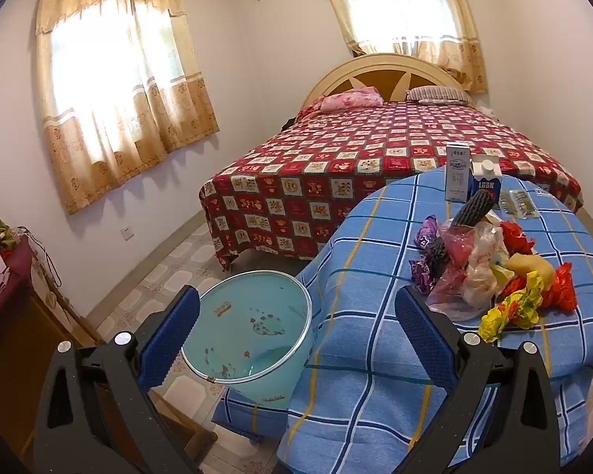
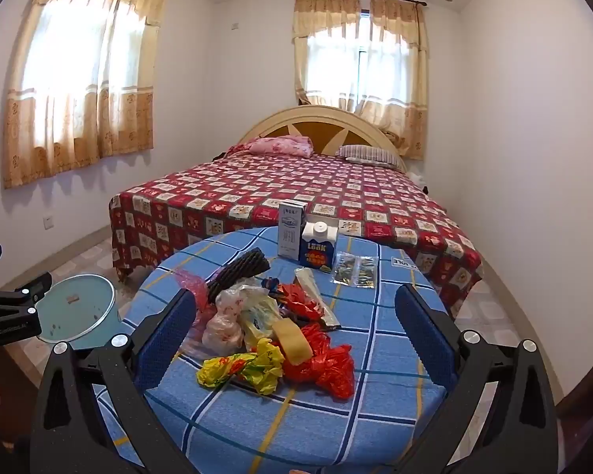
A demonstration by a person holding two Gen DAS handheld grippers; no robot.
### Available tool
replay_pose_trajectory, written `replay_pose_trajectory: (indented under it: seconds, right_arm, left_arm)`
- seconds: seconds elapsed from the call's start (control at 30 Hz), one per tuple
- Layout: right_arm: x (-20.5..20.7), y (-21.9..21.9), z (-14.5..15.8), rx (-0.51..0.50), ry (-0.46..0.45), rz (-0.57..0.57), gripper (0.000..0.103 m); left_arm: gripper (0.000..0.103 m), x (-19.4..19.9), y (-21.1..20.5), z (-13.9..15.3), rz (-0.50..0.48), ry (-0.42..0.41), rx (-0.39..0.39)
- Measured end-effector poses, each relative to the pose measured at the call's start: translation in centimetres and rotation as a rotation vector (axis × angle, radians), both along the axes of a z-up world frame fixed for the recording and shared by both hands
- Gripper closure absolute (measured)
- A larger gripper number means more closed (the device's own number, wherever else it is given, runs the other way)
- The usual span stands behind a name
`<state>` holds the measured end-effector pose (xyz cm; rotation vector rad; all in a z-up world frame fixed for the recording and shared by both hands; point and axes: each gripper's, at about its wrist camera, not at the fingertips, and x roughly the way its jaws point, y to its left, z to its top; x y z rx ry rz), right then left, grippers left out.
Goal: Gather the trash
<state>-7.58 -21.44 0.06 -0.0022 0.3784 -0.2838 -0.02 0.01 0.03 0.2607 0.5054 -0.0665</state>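
Your right gripper (image 2: 296, 331) is wide open, empty, right over the trash (image 2: 280, 331) near the table's (image 2: 375, 407) front edge.

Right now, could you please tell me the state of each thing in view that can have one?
left gripper: open, holding nothing
right gripper: open, holding nothing
bin: upright on the floor beside the table, nearly empty
grey carton: standing upright
blue carton: standing upright, cap on
plastic bags: crumpled, heaped on the tablecloth
curtains: drawn
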Motion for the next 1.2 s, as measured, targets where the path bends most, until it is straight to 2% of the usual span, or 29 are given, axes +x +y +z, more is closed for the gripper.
replay_pose_trajectory:
  seconds: [1.2]
  right_arm:
    - [0.1,0.4,-0.1,-0.006,0.004,0.003,0.005]
  left_arm:
    - [0.006,0.4,1.0,0.5,0.035,-0.02,-0.015]
